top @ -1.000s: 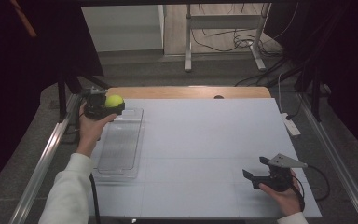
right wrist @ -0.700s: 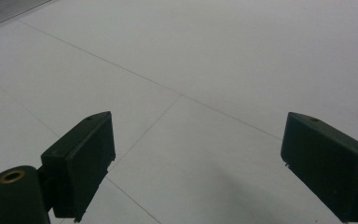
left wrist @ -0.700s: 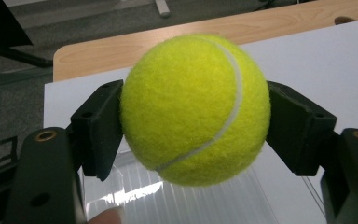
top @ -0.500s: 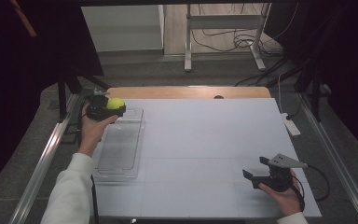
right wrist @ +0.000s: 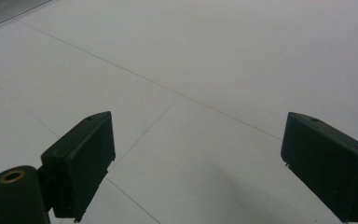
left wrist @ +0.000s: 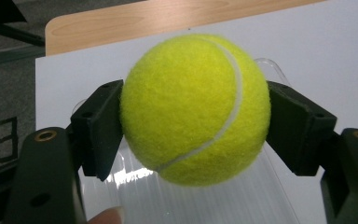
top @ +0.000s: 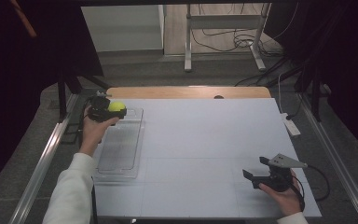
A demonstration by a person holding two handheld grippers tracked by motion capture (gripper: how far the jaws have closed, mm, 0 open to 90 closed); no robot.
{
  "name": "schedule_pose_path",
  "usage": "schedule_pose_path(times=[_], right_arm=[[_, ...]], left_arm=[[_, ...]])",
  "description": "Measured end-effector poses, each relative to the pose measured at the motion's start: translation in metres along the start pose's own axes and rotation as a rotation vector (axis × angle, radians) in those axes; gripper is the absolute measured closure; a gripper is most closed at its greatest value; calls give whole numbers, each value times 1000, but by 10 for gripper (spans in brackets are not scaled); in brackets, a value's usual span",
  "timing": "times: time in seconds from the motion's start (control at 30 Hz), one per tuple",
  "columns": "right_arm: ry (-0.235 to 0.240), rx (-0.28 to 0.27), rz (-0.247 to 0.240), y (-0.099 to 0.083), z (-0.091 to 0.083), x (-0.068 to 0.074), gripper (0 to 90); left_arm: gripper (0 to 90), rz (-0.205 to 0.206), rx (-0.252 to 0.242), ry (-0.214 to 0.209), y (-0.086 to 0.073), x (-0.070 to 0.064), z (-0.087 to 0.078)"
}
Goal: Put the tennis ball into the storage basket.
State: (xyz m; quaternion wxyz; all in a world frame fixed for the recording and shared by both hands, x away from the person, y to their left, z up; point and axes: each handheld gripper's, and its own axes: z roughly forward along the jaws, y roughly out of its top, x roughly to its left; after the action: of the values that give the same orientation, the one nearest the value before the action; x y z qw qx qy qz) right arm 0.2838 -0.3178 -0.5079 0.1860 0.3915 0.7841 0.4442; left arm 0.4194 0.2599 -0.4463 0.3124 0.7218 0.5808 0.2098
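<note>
The left gripper [left wrist: 193, 112] is clamped on a tennis ball [left wrist: 193, 108], one black jaw pressed against each flank at about the ball's widest girth, so the load sits centred between the pads and is unlikely to roll out. In the high view the same left gripper [top: 113, 110] holds the tennis ball [top: 116, 106] above the far end of a clear plastic tray [top: 121, 165] that lies along the left side of the white bench [top: 205, 140]; the ball appears raised off the tray rather than resting in it, though the gap cannot be judged closely. That position over the tray's far end suggests the ball is either bound for the tray or has been lifted from it; the frames do not settle which. A sphere has no long axis and no true heading; the only orientation mark is its white seam [left wrist: 233, 98], which curves from the upper right of the ball down to its lower middle in the left gripper view. The jaws' closing line runs roughly across that view, level. The right gripper [top: 256, 175] rests low at the near right of the bench, well apart from the tray, its jaws spread wide with nothing between them [right wrist: 196, 163], evidently idle.
</note>
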Motion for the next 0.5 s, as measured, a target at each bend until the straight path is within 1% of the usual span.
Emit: schedule_pose_path(times=[0.5], right_arm=[[-3,0,-3,0,0,0,97]], left_arm=[[267,13,24,-2,-1,-3,5]])
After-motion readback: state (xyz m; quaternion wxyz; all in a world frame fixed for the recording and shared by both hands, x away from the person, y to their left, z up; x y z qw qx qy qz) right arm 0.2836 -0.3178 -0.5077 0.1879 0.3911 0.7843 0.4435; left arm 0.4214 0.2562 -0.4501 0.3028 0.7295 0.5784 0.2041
